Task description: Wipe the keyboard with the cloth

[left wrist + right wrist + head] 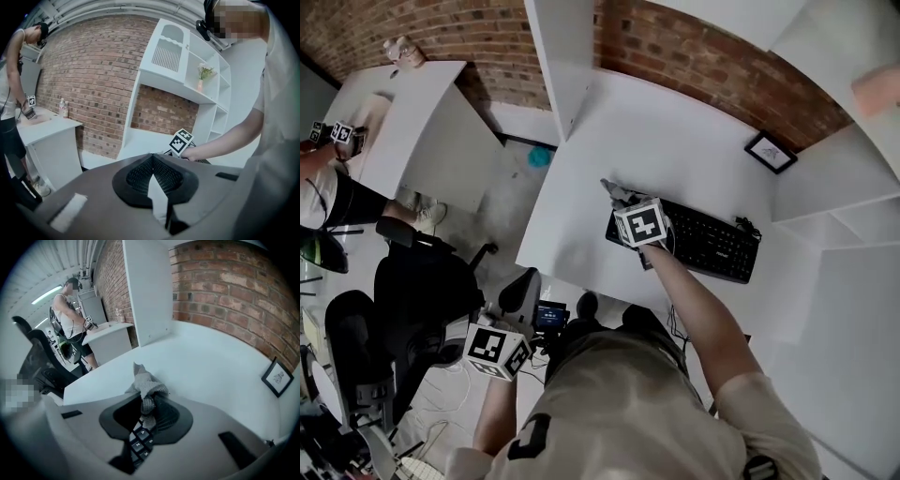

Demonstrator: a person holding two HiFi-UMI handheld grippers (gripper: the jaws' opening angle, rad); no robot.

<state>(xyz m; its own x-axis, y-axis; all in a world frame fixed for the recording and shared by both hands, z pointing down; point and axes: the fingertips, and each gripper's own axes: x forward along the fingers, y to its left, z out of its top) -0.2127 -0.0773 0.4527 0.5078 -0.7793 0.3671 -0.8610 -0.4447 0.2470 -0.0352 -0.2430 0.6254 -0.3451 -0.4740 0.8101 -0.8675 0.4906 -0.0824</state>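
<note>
A black keyboard [712,244] lies on the white desk [675,131], right of its middle. My right gripper [623,204] hovers over the keyboard's left end, shut on a crumpled grey cloth [612,189]. In the right gripper view the cloth [145,385] bunches out past the jaws of the gripper [147,403], and keyboard keys [139,442] show just under them. My left gripper [151,158] is shut with nothing between its pads. Its marker cube [497,352] hangs low at my left side, off the desk.
A small framed picture [771,152] leans on the desk's far right. White shelves [844,178] stand to the right. A black office chair [422,281] sits left of me. Another person [328,187] works at a second desk [403,112]. A teal object [540,157] lies on the floor.
</note>
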